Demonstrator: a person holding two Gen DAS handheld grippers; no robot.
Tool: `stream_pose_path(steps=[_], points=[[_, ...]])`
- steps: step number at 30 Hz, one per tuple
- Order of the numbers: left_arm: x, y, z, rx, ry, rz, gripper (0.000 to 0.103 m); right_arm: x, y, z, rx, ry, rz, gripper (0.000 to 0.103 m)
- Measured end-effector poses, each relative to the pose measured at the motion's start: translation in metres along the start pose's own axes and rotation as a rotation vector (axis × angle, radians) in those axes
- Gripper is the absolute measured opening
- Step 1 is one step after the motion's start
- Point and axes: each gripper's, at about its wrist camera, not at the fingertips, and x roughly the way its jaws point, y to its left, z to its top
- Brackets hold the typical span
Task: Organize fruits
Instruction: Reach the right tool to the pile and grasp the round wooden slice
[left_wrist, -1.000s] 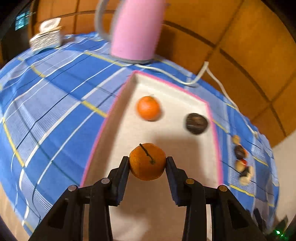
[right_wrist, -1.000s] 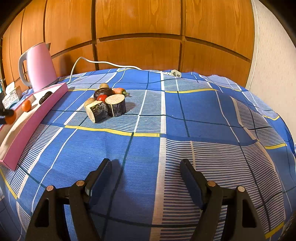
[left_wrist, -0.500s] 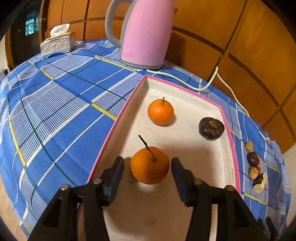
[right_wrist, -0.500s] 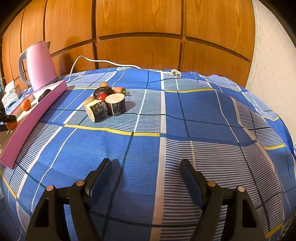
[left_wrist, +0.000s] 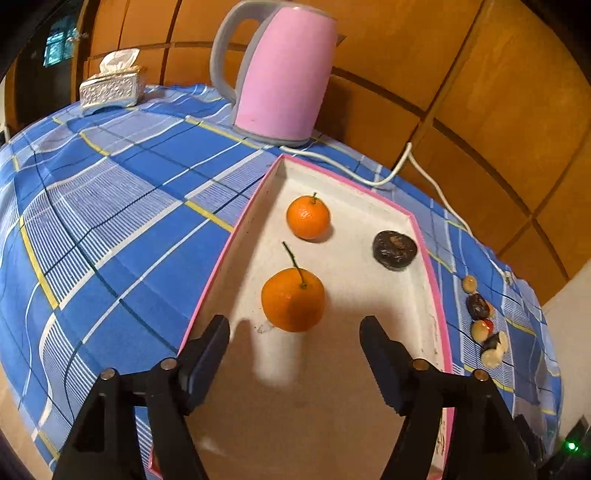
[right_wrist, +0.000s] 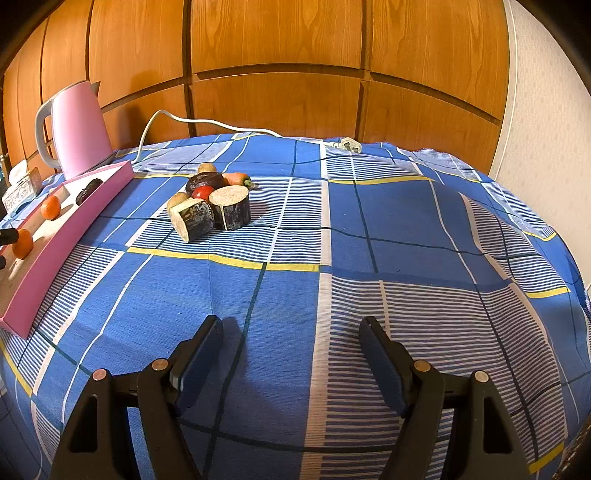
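Bench (right_wrist: 388, 229): wearing a blue checked cloth and carrying everything listed below.

Pink-rimmed tray (left_wrist: 436, 295): sitting on the bench's left part, just in front of the pink kettle (left_wrist: 280, 74).

Tissue box (left_wrist: 110, 88): resting near the far left edge.

Left gripper (left_wrist: 295, 332): hovering over the tray, its jaws opening, nothing pressing against the pads.

Right gripper (right_wrist: 291, 332): hanging above bare cloth, fingers spread wide and holding nothing.

Pile of produce (right_wrist: 210, 203): lying on the cloth right of the tray, including two cut dark-skinned chunks, a red piece and a carrot.

Near orange (left_wrist: 293, 299): sitting on the tray floor just ahead of the left fingertips, stem pointing up.

Far orange (left_wrist: 308, 218): lying deeper in the tray.

Dark fruit (left_wrist: 394, 249): lying beside the tray's right wall.
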Motion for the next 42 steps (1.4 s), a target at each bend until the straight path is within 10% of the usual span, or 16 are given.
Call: stream_pose_path(steps=[21, 28, 42], points=[[-0.051, 0.015, -0.024, 0.056, -0.054, -0.026, 0.082, 0.007, 0.003, 0.018, 0.037, 0.133, -0.023, 0.077], [-0.056, 0.027, -0.021, 0.020, -0.058, 0.004, 0.084, 0.016, 0.001, 0.033, 0.082, 0.179, -0.026, 0.062], [-0.059, 0.029, -0.023, 0.019, -0.071, 0.014, 0.085, 0.036, 0.022, 0.102, 0.214, 0.135, 0.131, 0.057]])
